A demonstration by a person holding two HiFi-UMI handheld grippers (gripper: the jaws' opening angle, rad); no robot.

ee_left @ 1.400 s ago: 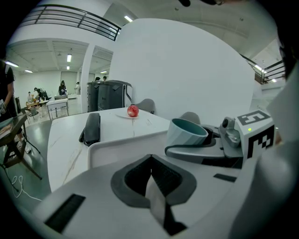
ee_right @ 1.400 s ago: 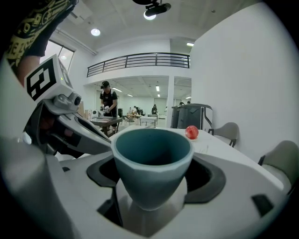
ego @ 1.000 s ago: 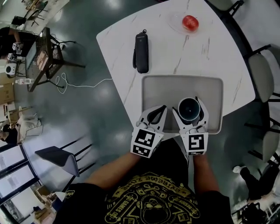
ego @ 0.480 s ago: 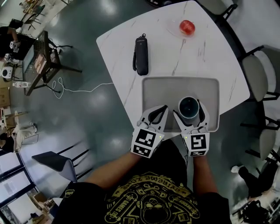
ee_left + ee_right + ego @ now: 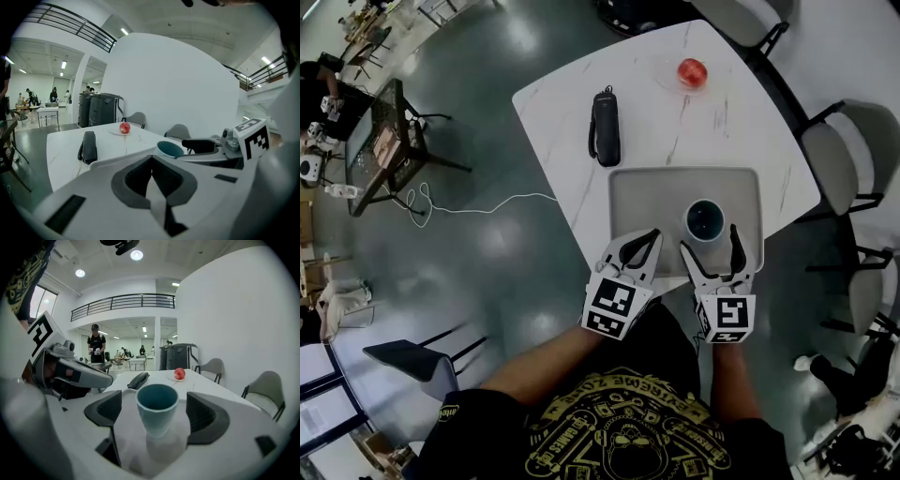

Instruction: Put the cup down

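Cup (image 5: 705, 220), single and empty, stands upright in one gray tray (image 5: 652, 197); right hand-held gripper (image 5: 710, 246) gapes wide around it, not touching; left hand-held gripper (image 5: 639, 246) closed, empty.

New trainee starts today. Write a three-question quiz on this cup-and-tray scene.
1. True or false: the cup stands free between the open jaws of the right gripper.
2. The cup stands on: A the tray; B the bare tabletop; C the apple's plate.
3. Fill in: the jaws of the left gripper are ____.
Key: 1 true; 2 A; 3 shut.
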